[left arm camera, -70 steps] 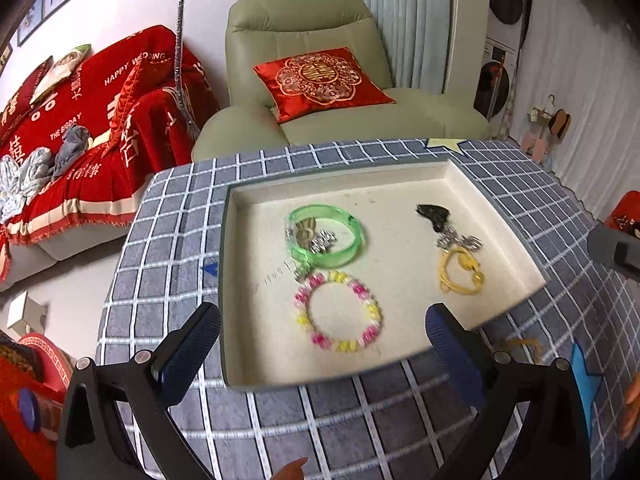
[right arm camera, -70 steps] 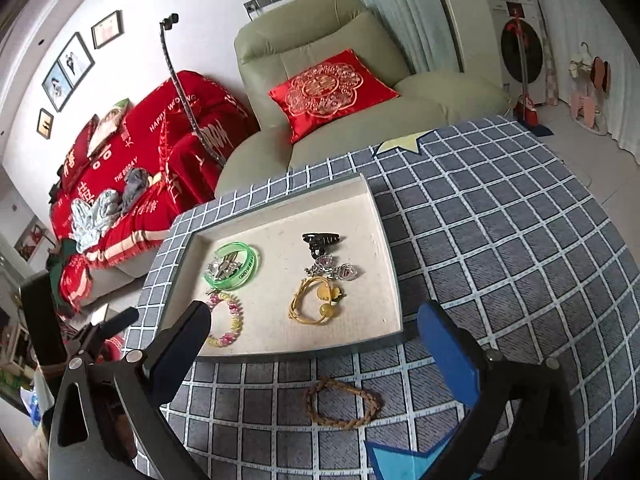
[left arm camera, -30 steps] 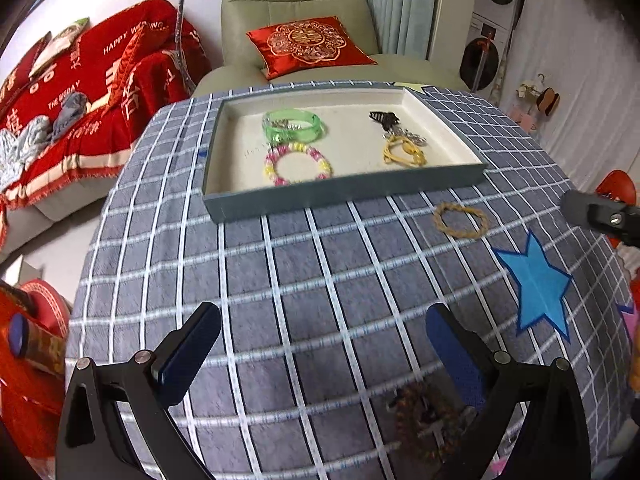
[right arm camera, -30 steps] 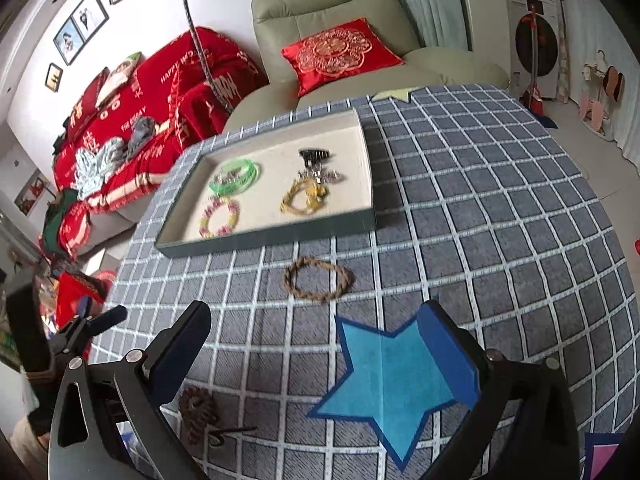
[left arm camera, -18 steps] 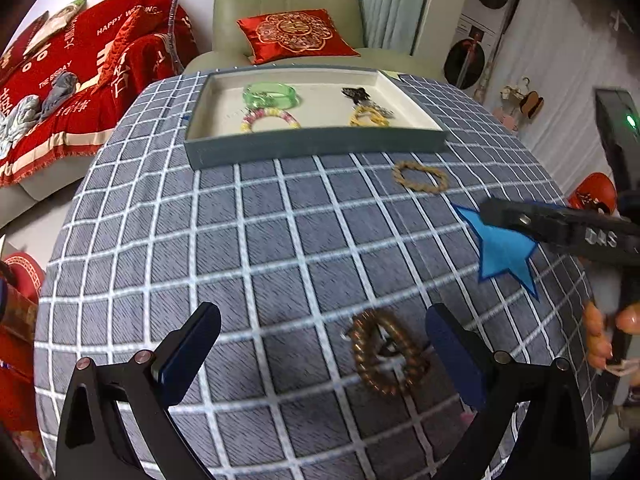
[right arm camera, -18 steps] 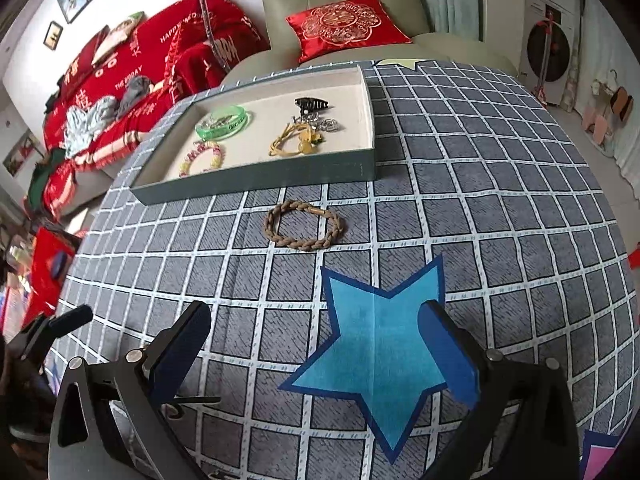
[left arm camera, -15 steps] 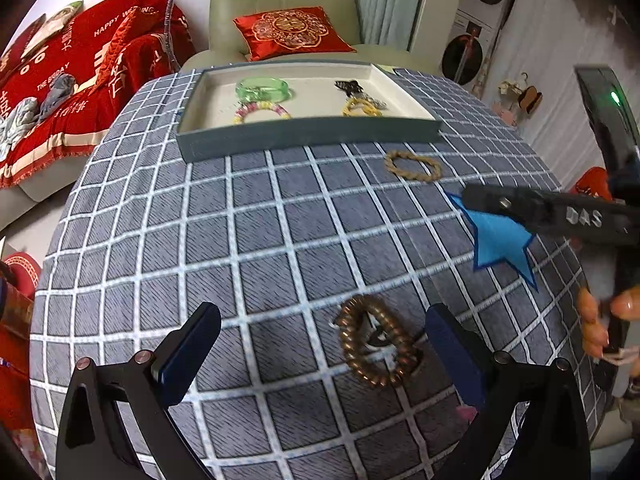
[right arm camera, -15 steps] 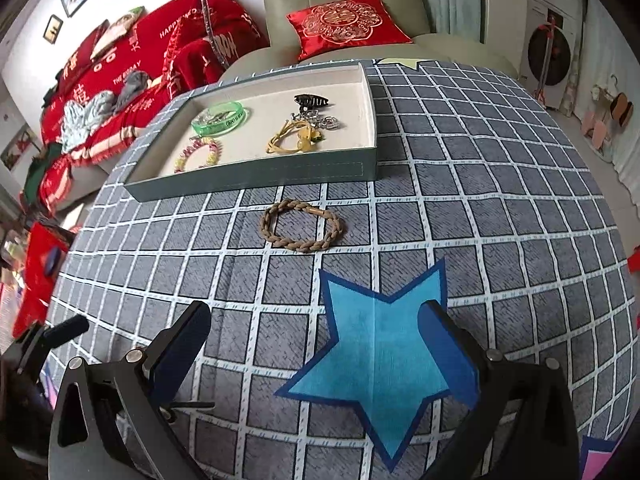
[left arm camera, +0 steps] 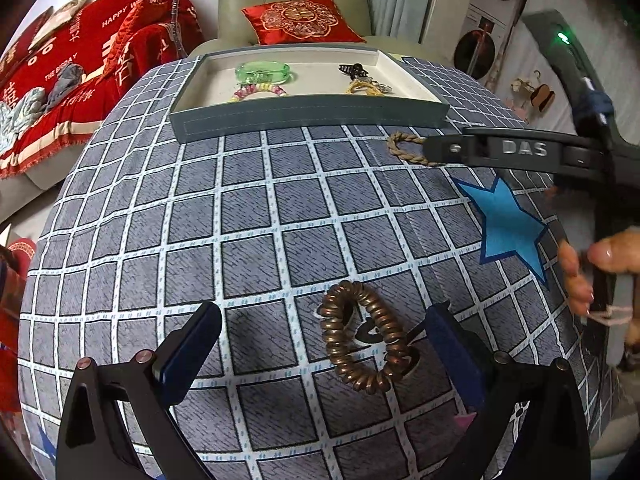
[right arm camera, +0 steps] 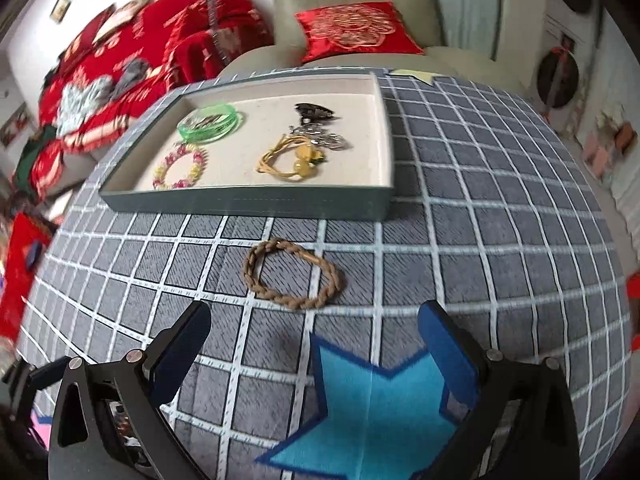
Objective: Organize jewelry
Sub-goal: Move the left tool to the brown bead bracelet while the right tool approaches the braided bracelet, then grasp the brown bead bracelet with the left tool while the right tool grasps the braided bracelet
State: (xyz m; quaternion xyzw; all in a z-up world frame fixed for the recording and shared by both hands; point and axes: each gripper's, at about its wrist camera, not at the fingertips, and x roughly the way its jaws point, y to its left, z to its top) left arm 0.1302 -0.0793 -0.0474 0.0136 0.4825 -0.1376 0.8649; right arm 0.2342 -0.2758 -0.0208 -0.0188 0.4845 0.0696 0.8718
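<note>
A grey tray [left arm camera: 312,114] at the table's far side holds a green bangle [left arm camera: 262,71], a pink-yellow bead bracelet [left arm camera: 258,91], a black hair clip [left arm camera: 354,69] and a yellow cord bracelet [left arm camera: 366,88]. A brown coiled bracelet [left arm camera: 366,338] lies on the cloth between my left gripper's [left arm camera: 328,348] open fingers, nearer the right one. A tan braided bracelet [right arm camera: 294,274] lies in front of the tray [right arm camera: 248,202], just ahead of my open, empty right gripper [right arm camera: 316,340]. The right gripper's finger [left arm camera: 512,152] crosses the left wrist view and hides part of the braided bracelet [left arm camera: 402,148].
A grey checked cloth [left arm camera: 240,220] with a blue star patch [right arm camera: 372,404] covers the round table. A green armchair with a red cushion [left arm camera: 300,20] and a red-draped sofa [left arm camera: 80,60] stand beyond it. The person's hand [left arm camera: 596,276] is at the right.
Both grippers have pulled back from the tray toward the near side of the table. The left came down over the coiled bracelet; the right moved closer to the braided bracelet.
</note>
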